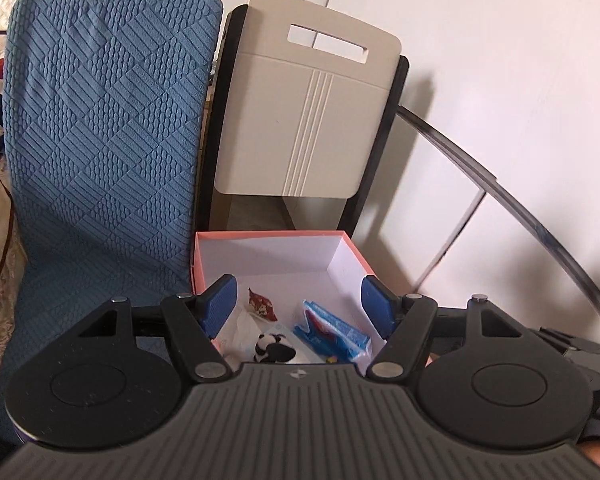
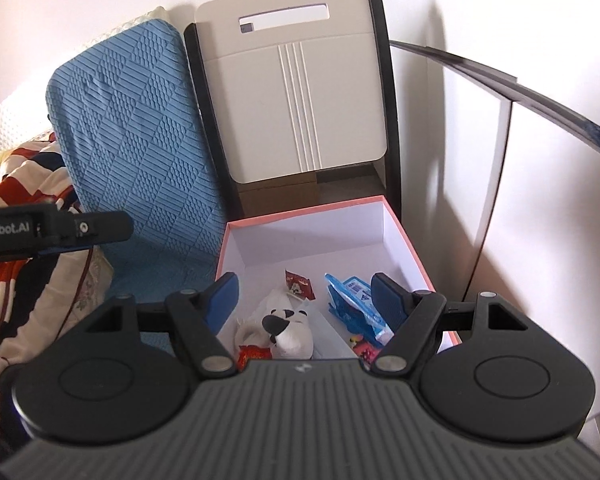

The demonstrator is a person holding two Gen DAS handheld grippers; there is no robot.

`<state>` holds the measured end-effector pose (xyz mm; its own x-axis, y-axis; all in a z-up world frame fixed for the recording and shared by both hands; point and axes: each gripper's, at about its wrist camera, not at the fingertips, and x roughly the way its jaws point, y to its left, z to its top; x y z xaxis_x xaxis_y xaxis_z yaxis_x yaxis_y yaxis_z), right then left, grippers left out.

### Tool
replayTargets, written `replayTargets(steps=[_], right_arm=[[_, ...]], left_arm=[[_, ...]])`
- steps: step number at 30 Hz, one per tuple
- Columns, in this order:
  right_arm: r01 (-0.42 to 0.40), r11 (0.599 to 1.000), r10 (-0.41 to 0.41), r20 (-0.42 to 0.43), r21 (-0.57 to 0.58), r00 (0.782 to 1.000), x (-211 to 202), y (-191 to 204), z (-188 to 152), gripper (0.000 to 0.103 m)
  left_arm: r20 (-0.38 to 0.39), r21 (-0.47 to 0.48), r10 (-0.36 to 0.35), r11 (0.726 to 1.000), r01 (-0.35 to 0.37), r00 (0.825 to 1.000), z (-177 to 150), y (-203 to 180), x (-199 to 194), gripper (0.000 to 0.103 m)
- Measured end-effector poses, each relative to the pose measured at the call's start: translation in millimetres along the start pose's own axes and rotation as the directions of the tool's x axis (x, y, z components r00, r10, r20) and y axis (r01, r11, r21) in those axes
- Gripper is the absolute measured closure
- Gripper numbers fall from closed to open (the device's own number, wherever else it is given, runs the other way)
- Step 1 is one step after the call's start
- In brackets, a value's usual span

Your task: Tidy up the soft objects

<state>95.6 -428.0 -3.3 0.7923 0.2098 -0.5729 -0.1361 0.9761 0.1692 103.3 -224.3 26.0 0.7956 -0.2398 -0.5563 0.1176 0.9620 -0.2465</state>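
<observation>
A pink box point(image 1: 198, 258) point(image 2: 404, 224) with a white inside stands open below both grippers. In it lie a black-and-white plush toy point(image 1: 274, 346) point(image 2: 288, 328), a blue tissue pack point(image 1: 332, 330) point(image 2: 356, 296), a small red packet point(image 1: 262, 304) point(image 2: 298, 282) and a white plastic bag point(image 1: 240, 328). My left gripper point(image 1: 298, 300) hangs above the box, open, with nothing between its blue pads. Above the same box, my right gripper point(image 2: 304, 296) is open and empty too. The left gripper's black body point(image 2: 56, 232) shows at the left edge of the right wrist view.
A blue textured cushion point(image 1: 108, 128) point(image 2: 140, 140) leans upright left of the box. Behind the box stands a beige folding chair back point(image 1: 308, 112) point(image 2: 296, 108) in a black frame. A patterned blanket point(image 2: 24, 184) lies far left; a white wall and cabinet point(image 2: 540, 200) are on the right.
</observation>
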Motion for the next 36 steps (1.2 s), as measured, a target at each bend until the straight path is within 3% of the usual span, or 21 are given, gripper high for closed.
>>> replayTargets(steps=[14,22,36], right_arm=[[0.057,0.998,-0.057,0.028,0.011,0.998,-41.6,29.9,-39.9,0.028],[0.082,0.996,-0.083,0.003,0.039,0.997,-36.7,29.6,-61.4,0.028],[0.082,0.996,-0.081,-0.034,0.027,0.996,-14.4,32.7,-72.9,0.028]], left_arm=[[-0.006,0.075,-0.024,0.997,0.024,1.000,-38.2,5.9,-46.9,0.029],[-0.033,0.082,0.016,0.997,-0.013,0.999,-56.3,21.4,-45.1,0.029],[-0.072,0.057,0.022,0.998,-0.018,0.997,-65.2,38.6,-22.4,0.029]])
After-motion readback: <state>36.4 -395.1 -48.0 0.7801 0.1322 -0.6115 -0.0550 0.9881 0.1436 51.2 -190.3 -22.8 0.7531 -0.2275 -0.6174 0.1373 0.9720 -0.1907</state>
